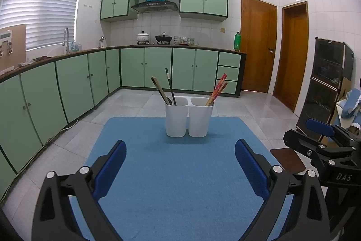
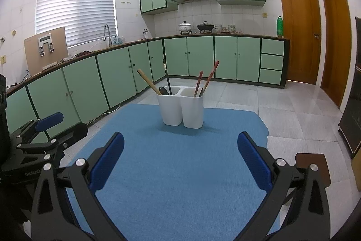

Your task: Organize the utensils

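A white two-compartment utensil holder (image 1: 189,116) (image 2: 181,108) stands upright on the blue mat (image 1: 180,173) (image 2: 180,162), toward its far side. Its left compartment holds a wooden-handled utensil (image 1: 160,90) (image 2: 149,82) and a black-handled one (image 1: 170,86) (image 2: 167,79). Its right compartment holds red patterned chopsticks (image 1: 216,90) (image 2: 204,80). My left gripper (image 1: 180,164) is open and empty, low over the mat in front of the holder. My right gripper (image 2: 180,159) is open and empty, beside it on the right.
The mat covers a small table with a brown corner (image 2: 312,169) showing. Green kitchen cabinets (image 1: 67,83) run along the left and back. A dark cabinet (image 1: 327,87) stands at right. Wooden doors (image 1: 257,44) are behind.
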`<move>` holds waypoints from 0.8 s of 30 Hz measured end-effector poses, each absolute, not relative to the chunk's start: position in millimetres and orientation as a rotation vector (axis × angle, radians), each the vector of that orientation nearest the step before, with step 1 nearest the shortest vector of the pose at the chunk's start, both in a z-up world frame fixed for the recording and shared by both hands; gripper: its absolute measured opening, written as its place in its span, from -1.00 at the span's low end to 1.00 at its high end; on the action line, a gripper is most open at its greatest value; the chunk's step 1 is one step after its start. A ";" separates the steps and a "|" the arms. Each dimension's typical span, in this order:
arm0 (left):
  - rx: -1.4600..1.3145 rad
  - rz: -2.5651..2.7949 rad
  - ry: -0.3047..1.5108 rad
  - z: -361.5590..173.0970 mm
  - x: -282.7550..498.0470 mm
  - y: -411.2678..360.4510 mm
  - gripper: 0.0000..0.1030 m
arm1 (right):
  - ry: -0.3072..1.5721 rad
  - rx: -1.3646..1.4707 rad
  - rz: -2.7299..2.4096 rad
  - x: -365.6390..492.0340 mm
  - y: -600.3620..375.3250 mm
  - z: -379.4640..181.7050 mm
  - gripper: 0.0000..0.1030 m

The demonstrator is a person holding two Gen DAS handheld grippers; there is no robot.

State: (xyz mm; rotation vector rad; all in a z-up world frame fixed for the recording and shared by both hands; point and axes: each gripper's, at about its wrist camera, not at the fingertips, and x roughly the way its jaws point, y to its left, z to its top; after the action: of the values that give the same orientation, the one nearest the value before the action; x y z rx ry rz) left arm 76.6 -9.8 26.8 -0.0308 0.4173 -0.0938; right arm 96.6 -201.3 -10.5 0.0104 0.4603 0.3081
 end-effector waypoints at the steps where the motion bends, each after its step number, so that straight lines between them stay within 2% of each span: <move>1: -0.030 -0.094 0.416 26.8 75.7 -9.0 0.84 | 0.460 0.011 0.308 96.5 -201.3 -10.5 0.89; 24: -0.035 -0.089 0.385 33.2 69.2 -3.1 0.84 | 0.437 -0.003 0.310 91.2 -201.8 -5.9 0.89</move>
State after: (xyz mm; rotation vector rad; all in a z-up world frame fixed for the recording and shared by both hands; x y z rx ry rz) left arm 69.2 -3.1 33.2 -0.0349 0.3854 -0.0890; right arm 91.2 -201.8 -5.9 -0.0027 0.4374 0.3104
